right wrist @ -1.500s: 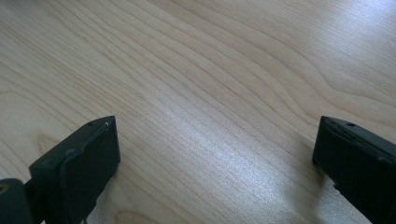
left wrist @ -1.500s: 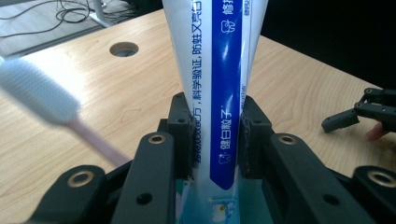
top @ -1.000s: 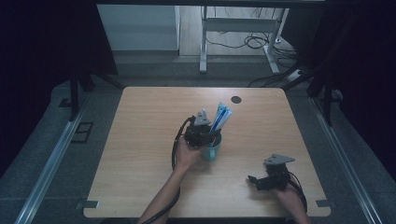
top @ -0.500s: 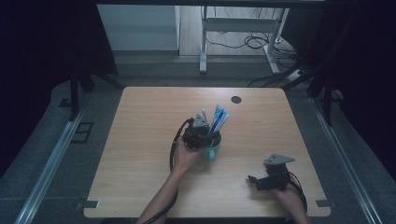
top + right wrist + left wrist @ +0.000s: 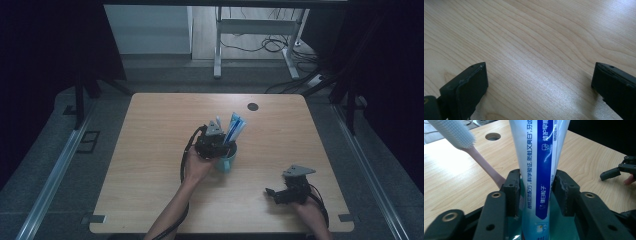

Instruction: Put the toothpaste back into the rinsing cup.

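In the high view we see our right hand-held gripper (image 5: 274,194) nearest us, low over the bench (image 5: 150,165) by its near right corner, well apart from everything else. In the right gripper view its 2 jaws stand wide apart with bare wood grain between them, so it is open and holds nothing. Farther in, near the middle of the bench, our left hand (image 5: 196,167) holds the left hand-held gripper (image 5: 536,192) at the top of a teal cup (image 5: 226,161). In the left gripper view a white and blue tube (image 5: 541,165) stands nearly upright between the 2 jaws, its lower end down in the cup. These jaws have just been opening: the right pad (image 5: 562,192) seems clear of the tube, the left pad (image 5: 512,192) sits right against its edge, and we cannot tell whether that one touches. We take the grip as let go. Just left of the tube in that view a pink toothbrush (image 5: 477,157) leans out of the cup, its pale bristled head up and away. Beyond the cup a round hole (image 5: 253,106) sits in the bench near its far edge. Past the bench a metal frame (image 5: 250,40) and cables (image 5: 265,45) lie on the floor.
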`<action>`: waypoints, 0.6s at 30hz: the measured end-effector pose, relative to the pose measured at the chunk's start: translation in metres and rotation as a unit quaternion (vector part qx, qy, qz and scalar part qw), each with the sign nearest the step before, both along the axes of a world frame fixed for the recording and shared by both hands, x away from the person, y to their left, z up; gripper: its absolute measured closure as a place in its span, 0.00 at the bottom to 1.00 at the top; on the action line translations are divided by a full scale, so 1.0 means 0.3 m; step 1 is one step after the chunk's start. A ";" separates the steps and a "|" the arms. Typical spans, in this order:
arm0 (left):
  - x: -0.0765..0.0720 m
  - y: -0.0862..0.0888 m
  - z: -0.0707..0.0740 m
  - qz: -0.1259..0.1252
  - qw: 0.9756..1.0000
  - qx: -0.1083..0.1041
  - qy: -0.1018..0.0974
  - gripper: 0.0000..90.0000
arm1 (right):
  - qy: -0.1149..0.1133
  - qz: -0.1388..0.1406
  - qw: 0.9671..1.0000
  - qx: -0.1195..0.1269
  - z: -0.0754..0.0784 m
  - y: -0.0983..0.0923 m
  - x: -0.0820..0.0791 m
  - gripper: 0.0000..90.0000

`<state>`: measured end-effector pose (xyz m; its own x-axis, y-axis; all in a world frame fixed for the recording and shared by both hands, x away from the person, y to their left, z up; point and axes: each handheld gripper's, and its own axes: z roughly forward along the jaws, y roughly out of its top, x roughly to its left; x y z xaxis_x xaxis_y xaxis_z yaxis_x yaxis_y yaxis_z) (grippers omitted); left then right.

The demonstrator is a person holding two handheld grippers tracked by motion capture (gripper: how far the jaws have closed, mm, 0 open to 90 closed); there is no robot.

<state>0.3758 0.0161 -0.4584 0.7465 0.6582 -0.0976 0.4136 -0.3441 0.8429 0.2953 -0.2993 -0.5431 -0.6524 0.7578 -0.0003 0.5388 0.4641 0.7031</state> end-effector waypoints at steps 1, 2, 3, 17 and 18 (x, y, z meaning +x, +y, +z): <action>-0.001 0.001 0.002 -0.001 1.000 0.001 -0.001 0.64 | 0.000 0.000 1.000 0.000 0.000 0.000 0.000 0.00; -0.003 0.001 0.004 -0.001 1.000 0.002 -0.003 0.62 | 0.000 0.000 1.000 0.000 0.000 0.000 0.000 0.00; -0.005 0.000 0.006 -0.001 1.000 0.003 -0.004 0.60 | 0.000 0.000 1.000 0.000 0.000 0.000 0.000 0.00; -0.027 -0.007 0.024 -0.002 1.000 0.017 -0.003 0.31 | 0.000 0.000 1.000 0.000 0.000 0.000 0.000 0.00; -0.029 -0.008 0.026 0.000 1.000 0.020 -0.002 0.28 | 0.000 0.000 1.000 0.000 0.000 0.000 0.000 0.00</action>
<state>0.3670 0.0138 -0.4505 0.7473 0.6611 -0.0670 0.4093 -0.3786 0.8301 0.2952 -0.2993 -0.5431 -0.6526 0.7577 -0.0006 0.5387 0.4645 0.7029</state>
